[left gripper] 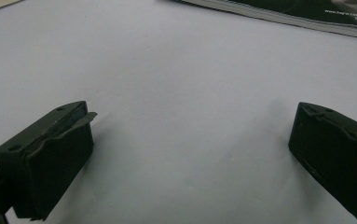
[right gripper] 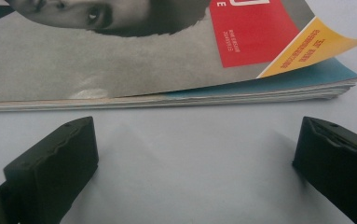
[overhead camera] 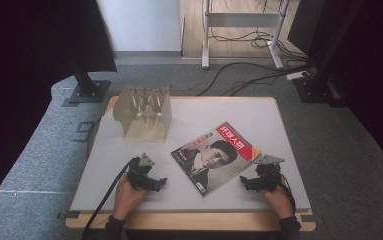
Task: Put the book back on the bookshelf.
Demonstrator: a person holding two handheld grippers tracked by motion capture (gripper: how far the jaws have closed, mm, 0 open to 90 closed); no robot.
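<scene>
The magazine [right gripper: 167, 56] lies flat on the desk [overhead camera: 239, 115] just ahead of the right gripper [right gripper: 195, 163], its page edge running across the spread, empty jaws, while the left gripper [left gripper: 190, 158], also spread, sits farther off.

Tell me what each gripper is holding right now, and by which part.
Nothing is held. The left gripper and the right gripper both have their jaws open over bare table, beside the magazine, touching nothing.
</scene>
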